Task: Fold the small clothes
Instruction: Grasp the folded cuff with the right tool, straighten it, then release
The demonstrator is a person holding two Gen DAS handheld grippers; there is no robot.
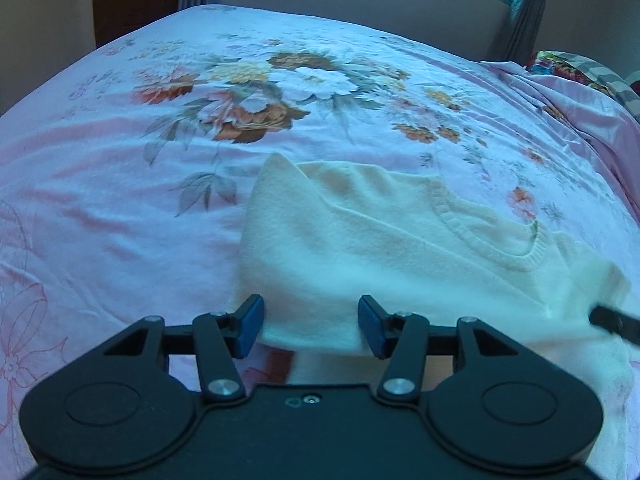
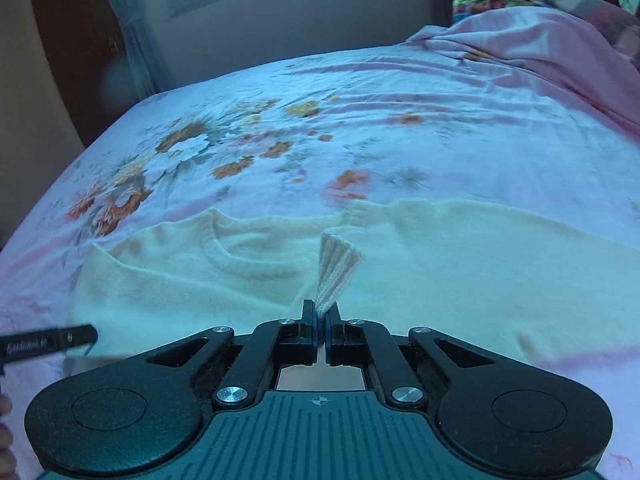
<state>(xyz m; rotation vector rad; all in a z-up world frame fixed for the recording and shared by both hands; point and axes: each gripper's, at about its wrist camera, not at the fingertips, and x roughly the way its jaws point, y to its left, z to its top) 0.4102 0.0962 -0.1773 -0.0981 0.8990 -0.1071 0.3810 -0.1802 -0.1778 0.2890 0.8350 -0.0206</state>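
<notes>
While the cream sweater (image 1: 400, 240) lies spread on the floral bed sheet (image 1: 120, 184), the left gripper (image 1: 311, 326) sits at its 6 o'clock edge, fingers apart with fabric between them. Toward 3 o'clock, the right gripper (image 2: 321, 318) is clamped on the ribbed cuff (image 2: 338, 268), lifting it above the collar (image 2: 248, 260).

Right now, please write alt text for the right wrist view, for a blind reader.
The right gripper pinches the ribbed cuff of a cream sweater lying on a pink floral bedsheet. The left gripper's finger shows at the left edge.
</notes>
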